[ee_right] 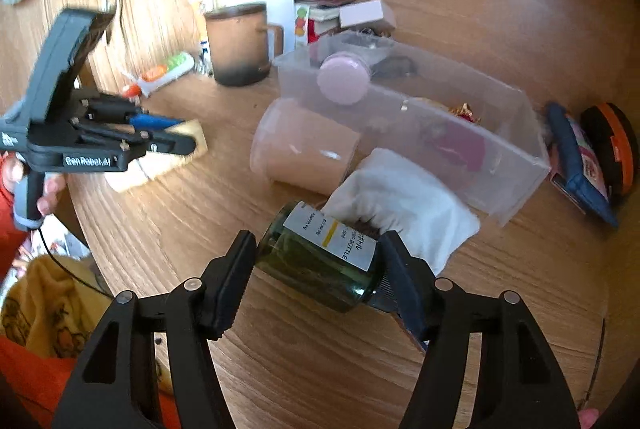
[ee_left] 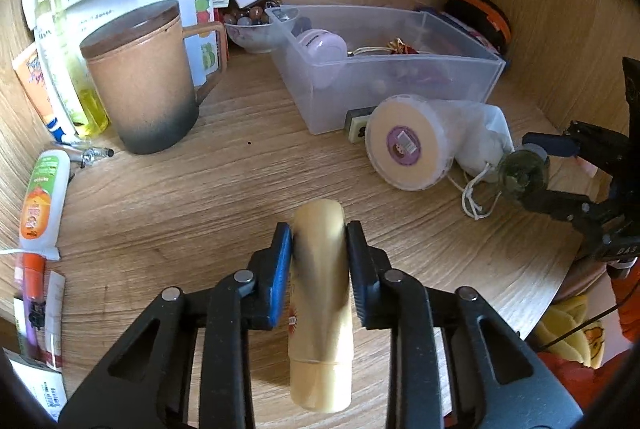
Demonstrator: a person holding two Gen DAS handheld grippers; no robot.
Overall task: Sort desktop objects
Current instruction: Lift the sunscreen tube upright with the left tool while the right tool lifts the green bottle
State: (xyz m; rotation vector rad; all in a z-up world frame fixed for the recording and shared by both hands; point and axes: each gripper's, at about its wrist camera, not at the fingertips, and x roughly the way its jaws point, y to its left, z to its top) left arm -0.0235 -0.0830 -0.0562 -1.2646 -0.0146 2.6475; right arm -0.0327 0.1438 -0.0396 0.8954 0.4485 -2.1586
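My left gripper (ee_left: 320,233) is shut on a cream-coloured tube (ee_left: 320,309), its blue pads pressing both sides just above the wooden table (ee_left: 180,197). From the right wrist view, the left gripper (ee_right: 188,139) holds that tube (ee_right: 196,131) at the left. My right gripper (ee_right: 320,245) is shut on a dark green glass bottle (ee_right: 320,261) with a white label, lying sideways between the pads. In the left wrist view the right gripper (ee_left: 524,165) shows at the right edge with the bottle (ee_left: 520,177) end-on. A clear plastic bin (ee_left: 400,85) stands behind, holding a pink jar (ee_left: 320,45) and small items.
A brown mug (ee_left: 140,77) stands at the left with papers and a yellow bottle behind it. A round white tub (ee_left: 404,143) and a white drawstring pouch (ee_left: 480,133) lie before the bin. A glue bottle (ee_left: 40,201) lies at the left edge. A bowl of beads (ee_left: 256,25) sits behind.
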